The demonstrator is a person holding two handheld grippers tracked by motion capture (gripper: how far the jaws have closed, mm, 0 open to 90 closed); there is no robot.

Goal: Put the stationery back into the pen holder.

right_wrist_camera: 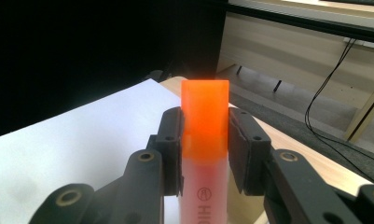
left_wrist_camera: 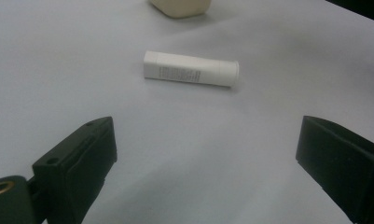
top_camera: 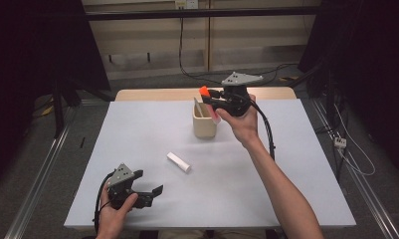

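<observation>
A highlighter point(right_wrist_camera: 204, 140) with an orange cap and a pale pink body sits between the jaws of the right gripper point(right_wrist_camera: 204, 149), which are clamped on it from both sides just below the cap. In the high view the highlighter point(top_camera: 207, 99) hangs above the far middle of the table, over the right edge of a cream cup point(top_camera: 204, 123), with its orange cap pointing up and to the left and its pale end slanting down toward the cup's rim. Whether the lower end touches the cup I cannot tell. The right gripper point(top_camera: 213, 102) is held in the person's right hand point(top_camera: 242, 122), with a grey plate on top and a black cable trailing along the forearm. Nearer, about in the middle of the white table point(top_camera: 296, 169), a white tube point(top_camera: 179, 162) lies on its side, well apart from the cup. At the near left corner the left gripper point(top_camera: 148, 188) rests low over the table in the left hand point(top_camera: 115, 211); its jaws stand wide apart with nothing between them, and they point toward the white tube point(left_wrist_camera: 190, 68), which lies beyond them.
</observation>
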